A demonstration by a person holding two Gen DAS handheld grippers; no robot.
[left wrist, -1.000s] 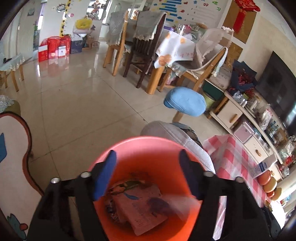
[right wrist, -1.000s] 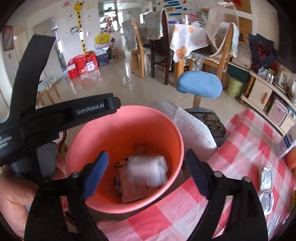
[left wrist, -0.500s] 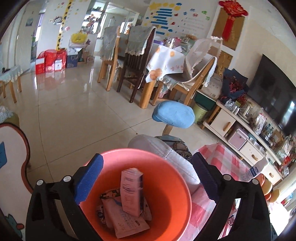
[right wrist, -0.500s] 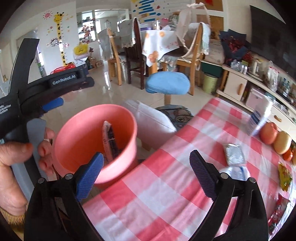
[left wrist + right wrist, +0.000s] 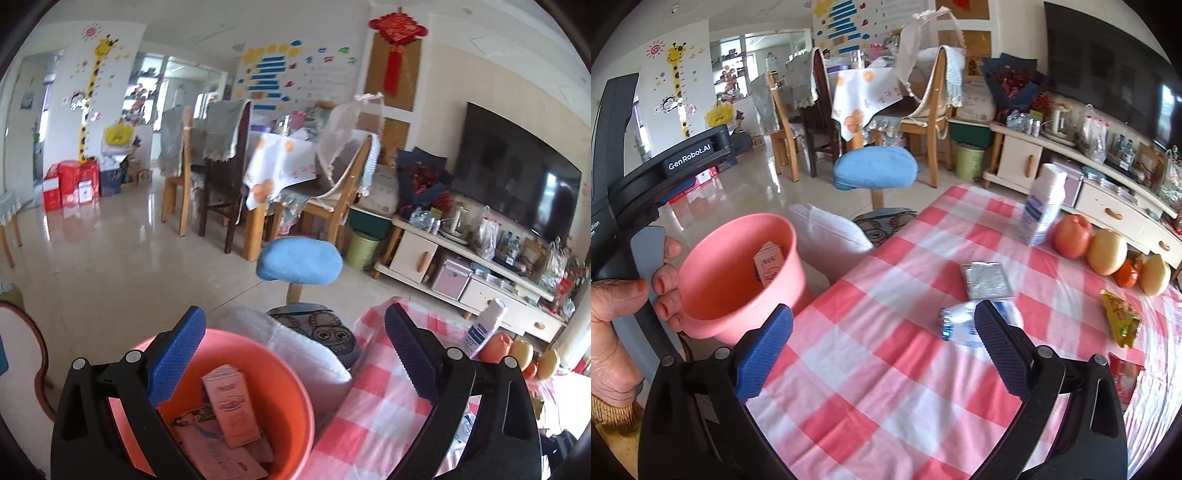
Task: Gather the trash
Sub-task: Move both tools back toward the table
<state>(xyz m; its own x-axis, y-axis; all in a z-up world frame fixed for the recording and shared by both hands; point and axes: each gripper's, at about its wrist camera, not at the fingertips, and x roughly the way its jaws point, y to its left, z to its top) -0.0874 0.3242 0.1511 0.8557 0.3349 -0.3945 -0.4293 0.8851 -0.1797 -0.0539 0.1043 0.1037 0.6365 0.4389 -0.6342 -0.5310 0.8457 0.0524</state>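
Note:
A salmon-pink trash bucket (image 5: 713, 295) stands left of the red-checked table (image 5: 886, 369); it also shows in the left wrist view (image 5: 288, 376). It holds a small pink carton (image 5: 231, 404) and paper scraps. My left gripper (image 5: 293, 354) is open and empty above the bucket. My right gripper (image 5: 882, 350) is open and empty over the table. On the table lie a silver foil packet (image 5: 986, 280), a crushed clear bottle (image 5: 960, 325) and a yellow snack wrapper (image 5: 1121, 321).
A white-and-blue carton (image 5: 1043, 205) stands by several fruits (image 5: 1106, 251) at the table's far side. A white cushion (image 5: 831, 236) and a blue stool (image 5: 875, 168) sit beyond the bucket. Dining chairs and a TV cabinet stand further back.
The left gripper opened and dropped the pink carton into the bucket, then lifted. The right gripper swung right from over the bucket to over the table.

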